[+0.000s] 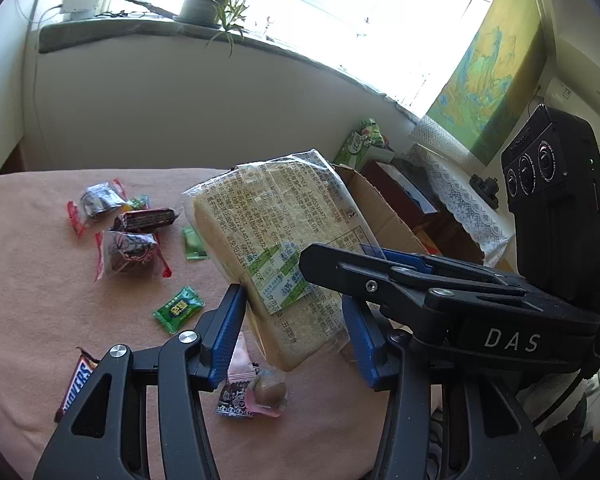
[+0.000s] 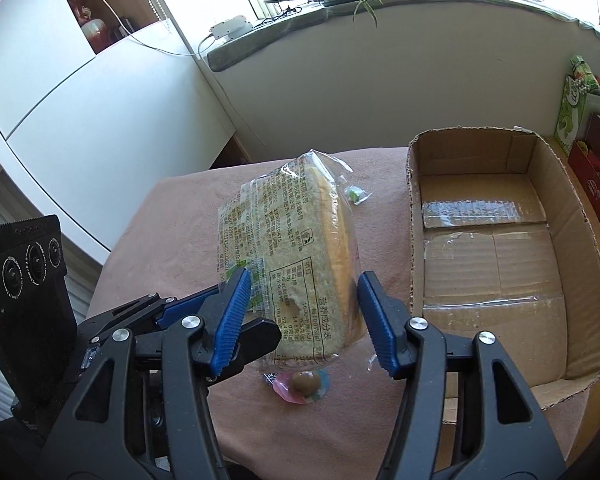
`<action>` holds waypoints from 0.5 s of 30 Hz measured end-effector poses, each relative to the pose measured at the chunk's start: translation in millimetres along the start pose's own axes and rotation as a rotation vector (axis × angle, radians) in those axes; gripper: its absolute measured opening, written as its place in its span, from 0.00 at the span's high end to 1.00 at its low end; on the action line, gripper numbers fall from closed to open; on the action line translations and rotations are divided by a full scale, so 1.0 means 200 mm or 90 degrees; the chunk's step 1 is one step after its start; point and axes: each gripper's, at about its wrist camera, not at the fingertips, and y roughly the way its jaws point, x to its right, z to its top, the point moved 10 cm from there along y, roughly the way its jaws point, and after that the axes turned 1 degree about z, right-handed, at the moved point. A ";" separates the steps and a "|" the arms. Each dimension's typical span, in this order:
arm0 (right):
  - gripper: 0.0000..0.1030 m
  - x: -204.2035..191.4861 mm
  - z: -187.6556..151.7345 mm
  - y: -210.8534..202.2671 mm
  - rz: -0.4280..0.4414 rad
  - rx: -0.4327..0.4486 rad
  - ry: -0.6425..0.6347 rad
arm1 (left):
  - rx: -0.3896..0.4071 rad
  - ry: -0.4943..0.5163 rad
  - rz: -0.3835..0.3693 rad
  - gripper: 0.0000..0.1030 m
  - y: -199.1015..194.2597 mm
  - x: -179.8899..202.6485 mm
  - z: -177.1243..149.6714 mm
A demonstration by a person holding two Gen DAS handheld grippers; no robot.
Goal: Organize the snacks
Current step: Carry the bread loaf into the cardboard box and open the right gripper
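A bread loaf in a clear printed bag (image 1: 276, 248) is held tilted above the pink cloth table (image 1: 28, 300). My left gripper (image 1: 296, 332) is closed on its lower end. My right gripper (image 2: 304, 312) also straddles the same loaf (image 2: 296, 248), blue pads against both sides. The right gripper's body crosses the left wrist view (image 1: 440, 296). An empty open cardboard box (image 2: 500, 248) sits right of the loaf. Loose candies and bars lie on the cloth (image 1: 128, 232).
A Snickers bar (image 1: 76, 384) lies near the left gripper. A jelly cup (image 2: 302, 386) sits under the loaf. Green snack boxes (image 2: 576, 108) and red boxes stand beyond the cardboard box. A windowsill with a potted plant (image 1: 204, 0) runs behind.
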 end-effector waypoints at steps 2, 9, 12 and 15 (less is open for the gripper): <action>0.43 0.05 0.02 -0.03 -0.007 0.009 0.005 | -0.001 0.011 -0.007 0.54 0.03 0.04 0.03; 0.43 0.26 0.03 -0.12 -0.049 0.025 0.026 | -0.022 0.026 -0.043 0.54 0.18 0.20 0.05; 0.43 0.35 0.02 -0.15 -0.066 0.021 0.037 | -0.030 0.043 -0.046 0.54 0.24 0.28 0.04; 0.43 0.45 0.01 -0.19 -0.067 0.023 0.057 | -0.030 0.073 -0.044 0.54 0.28 0.36 0.06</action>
